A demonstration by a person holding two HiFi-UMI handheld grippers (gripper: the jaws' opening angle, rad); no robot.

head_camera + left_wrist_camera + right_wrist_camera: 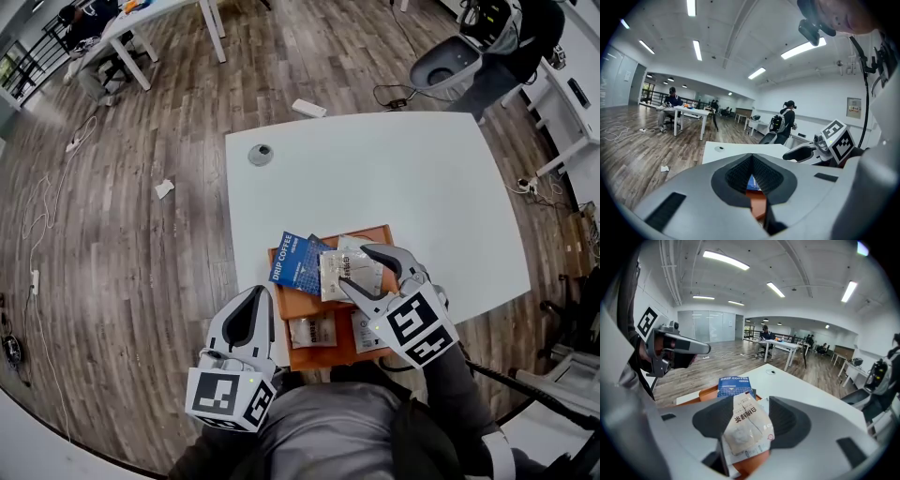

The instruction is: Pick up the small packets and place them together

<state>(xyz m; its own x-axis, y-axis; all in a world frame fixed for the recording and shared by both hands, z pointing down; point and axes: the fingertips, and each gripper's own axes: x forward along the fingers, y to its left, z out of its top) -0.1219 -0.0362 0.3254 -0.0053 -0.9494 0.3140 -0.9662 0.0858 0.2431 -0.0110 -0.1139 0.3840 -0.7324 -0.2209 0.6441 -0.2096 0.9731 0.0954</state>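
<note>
Plainly, the blue packet (292, 260) at the orange tray's (314, 357) far left corner reads "DRIP COFFEE". Just right of it on the tray lies a white packet (342, 272) printed with Chinese characters. It sits between the right gripper's (356, 265) wide-spread jaws, unpressed. The left gripper (255, 292), jaws together and empty, hovers at the tray's left edge. The tray rests on a white table (403, 187), above a wood-plank floor (141, 234) in an open office.
</note>
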